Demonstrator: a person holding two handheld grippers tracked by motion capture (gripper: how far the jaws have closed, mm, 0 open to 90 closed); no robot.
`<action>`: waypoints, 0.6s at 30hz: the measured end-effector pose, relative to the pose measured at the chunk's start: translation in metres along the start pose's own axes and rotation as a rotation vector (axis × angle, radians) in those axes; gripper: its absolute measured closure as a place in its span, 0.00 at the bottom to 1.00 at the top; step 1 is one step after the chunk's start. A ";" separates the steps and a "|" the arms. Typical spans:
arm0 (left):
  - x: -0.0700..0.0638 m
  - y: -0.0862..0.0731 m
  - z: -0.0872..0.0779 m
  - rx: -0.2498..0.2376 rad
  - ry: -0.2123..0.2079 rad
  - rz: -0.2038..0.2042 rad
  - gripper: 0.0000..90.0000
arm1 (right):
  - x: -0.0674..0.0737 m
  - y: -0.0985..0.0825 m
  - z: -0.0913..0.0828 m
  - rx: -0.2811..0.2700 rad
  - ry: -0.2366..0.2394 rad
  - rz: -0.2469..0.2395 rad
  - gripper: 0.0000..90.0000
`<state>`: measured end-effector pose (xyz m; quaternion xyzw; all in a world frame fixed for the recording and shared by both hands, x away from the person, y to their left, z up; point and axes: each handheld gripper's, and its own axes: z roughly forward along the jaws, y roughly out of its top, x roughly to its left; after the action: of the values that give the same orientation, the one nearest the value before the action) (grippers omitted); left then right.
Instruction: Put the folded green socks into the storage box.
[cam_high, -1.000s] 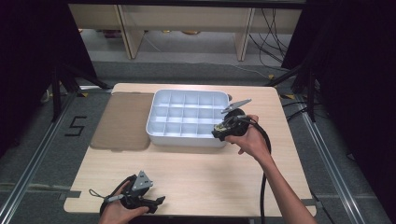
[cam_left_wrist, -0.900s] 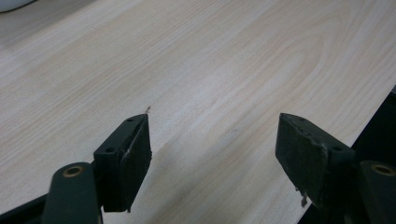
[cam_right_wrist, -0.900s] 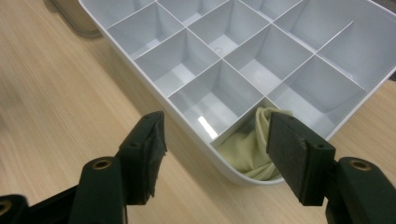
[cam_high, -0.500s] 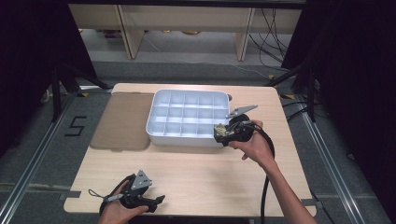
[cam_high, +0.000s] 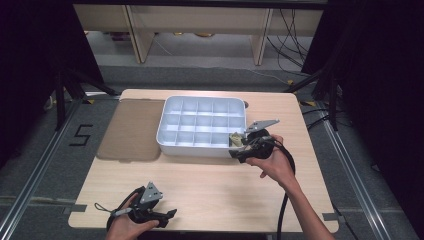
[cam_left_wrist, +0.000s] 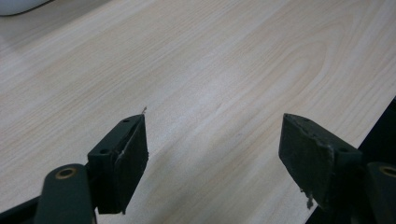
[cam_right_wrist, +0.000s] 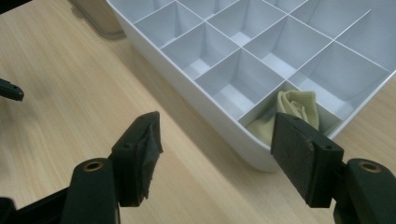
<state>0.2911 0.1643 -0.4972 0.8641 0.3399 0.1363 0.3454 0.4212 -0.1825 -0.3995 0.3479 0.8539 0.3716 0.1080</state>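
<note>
Lower part of the cloth (cam_right_wrist: 295, 108) behind the right tool's (cam_right_wrist: 224, 154) jaw and compartment wall.

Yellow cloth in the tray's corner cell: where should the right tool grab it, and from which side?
Grip the bunched, rolled top of the yellow cloth, which stands highest in its cell of the white tray. Come from straight above: the cell walls close it in on every side, so a level approach looks blocked. The right tool, open beside the tray's near corner, would probably need lifting over the rim first.
</note>
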 end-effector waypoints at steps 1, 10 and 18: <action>-0.001 0.000 0.000 -0.001 0.001 -0.008 0.26 | 0.001 -0.001 -0.002 0.015 -0.009 0.020 0.38; -0.001 0.000 0.000 0.010 -0.013 -0.027 0.26 | 0.008 -0.015 -0.001 -0.054 0.015 0.022 0.36; 0.000 0.000 0.000 0.001 0.003 0.002 0.26 | 0.014 -0.022 -0.007 -0.045 0.028 0.025 0.36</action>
<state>0.2911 0.1644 -0.4967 0.8644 0.3395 0.1381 0.3442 0.3965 -0.1878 -0.4090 0.3509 0.8422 0.3971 0.0993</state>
